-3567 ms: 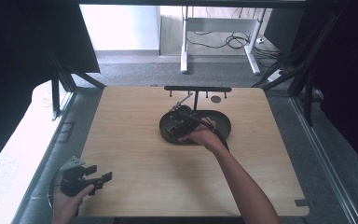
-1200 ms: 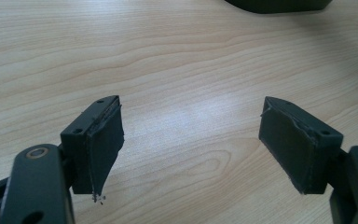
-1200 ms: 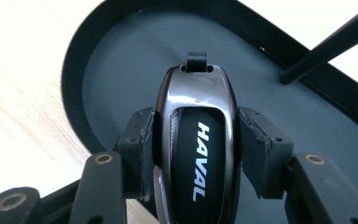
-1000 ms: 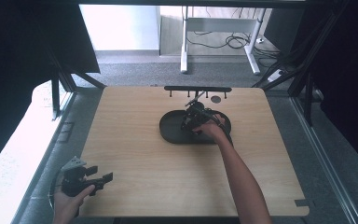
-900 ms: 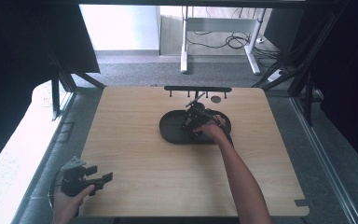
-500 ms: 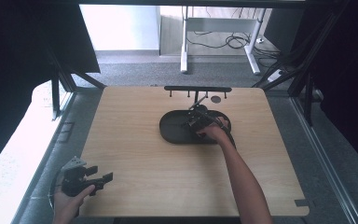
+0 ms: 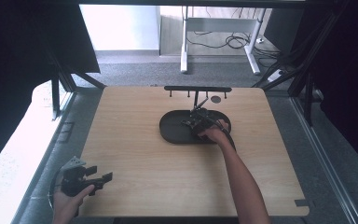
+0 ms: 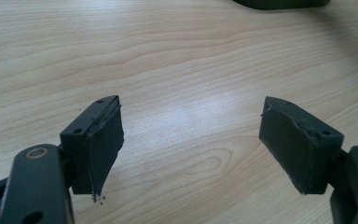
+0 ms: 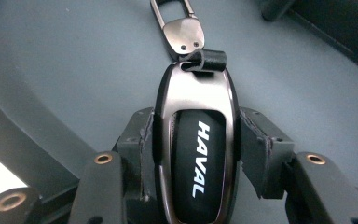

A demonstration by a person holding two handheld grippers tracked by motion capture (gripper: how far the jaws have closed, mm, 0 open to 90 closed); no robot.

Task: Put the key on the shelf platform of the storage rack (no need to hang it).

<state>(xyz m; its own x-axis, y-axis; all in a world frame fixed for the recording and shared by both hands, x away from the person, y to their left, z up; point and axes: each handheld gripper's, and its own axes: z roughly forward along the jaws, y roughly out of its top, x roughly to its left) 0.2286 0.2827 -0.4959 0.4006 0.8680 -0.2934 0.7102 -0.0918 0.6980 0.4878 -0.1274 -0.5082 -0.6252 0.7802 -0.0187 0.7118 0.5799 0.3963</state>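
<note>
We see a wooden table [image 7: 168,172] with a dark oval tray [image 7: 175,128] lying past its middle, toward the far edge. Behind the tray stands a black rack [image 7: 197,88] with small hooks along its bar.

The right gripper [image 7: 198,122] is over the tray, held in the person's right hand [image 7: 213,135], with the forearm reaching in from the near edge. In the right gripper view its two black jaws are closed on the sides of a car key [image 9: 196,149], one pad against each long edge. The key has a dark metal frame around a black centre that bears the white word HAVAL. A short black loop at its top joins it to a metal clip [image 9: 177,28] that points away from the gripper. Behind the key we see the grey floor of the tray [image 9: 74,60] (whether the key touches it we cannot tell).

The left gripper [image 7: 103,177] is at the near left corner of the table, held in the left hand [image 7: 67,205]. In the left gripper view its jaws stand wide apart with nothing between them, above bare wood [image 8: 191,60], and an edge of the tray [image 8: 279,3] shows at the top.
</note>
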